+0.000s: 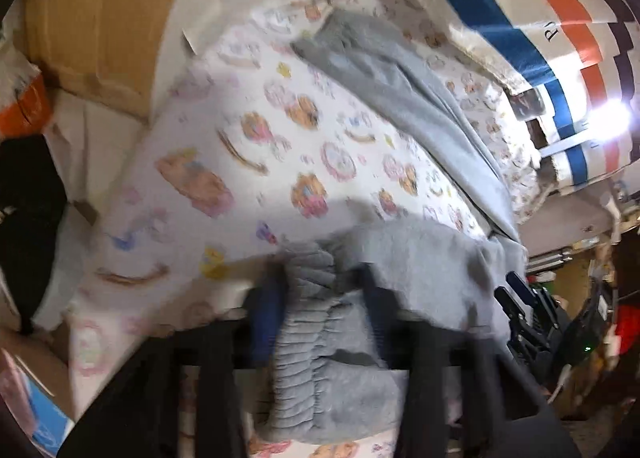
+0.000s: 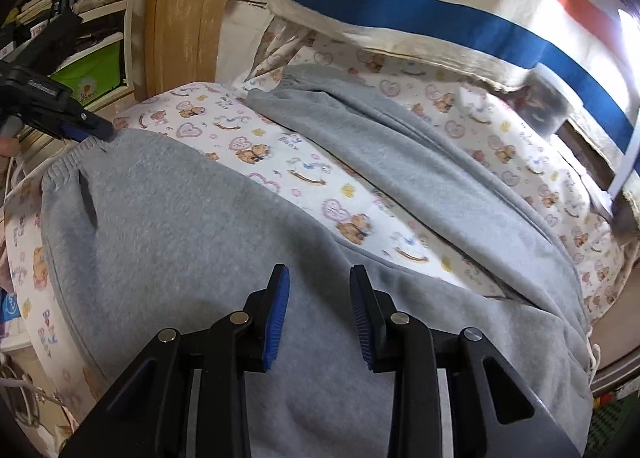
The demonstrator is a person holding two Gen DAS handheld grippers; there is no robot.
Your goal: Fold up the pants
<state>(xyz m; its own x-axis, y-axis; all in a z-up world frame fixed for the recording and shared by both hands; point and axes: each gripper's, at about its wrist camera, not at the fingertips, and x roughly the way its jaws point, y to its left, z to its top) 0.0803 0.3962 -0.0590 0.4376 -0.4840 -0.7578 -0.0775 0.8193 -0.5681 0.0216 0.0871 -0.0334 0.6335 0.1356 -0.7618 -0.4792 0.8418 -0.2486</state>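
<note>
Grey pants (image 2: 168, 226) on printed sheet (image 2: 304, 174), waistband in left tongs (image 1: 320, 298).

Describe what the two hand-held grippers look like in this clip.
Both match. The right hand-held gripper has black angular linkage arms with round silver pivot pins and fingers faced with ribbed blue pads. The left hand-held gripper shows the same black body and blue-tipped fingers.

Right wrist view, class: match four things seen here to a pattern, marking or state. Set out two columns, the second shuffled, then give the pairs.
1 grey pants
2 sheet
3 striped cloth
4 left gripper

A teddy-bear print
B clamped on the waistband
C reads PARIS
D lying on the bed

Pairs: 1-D, 2-A, 3-C, 4-B
</note>
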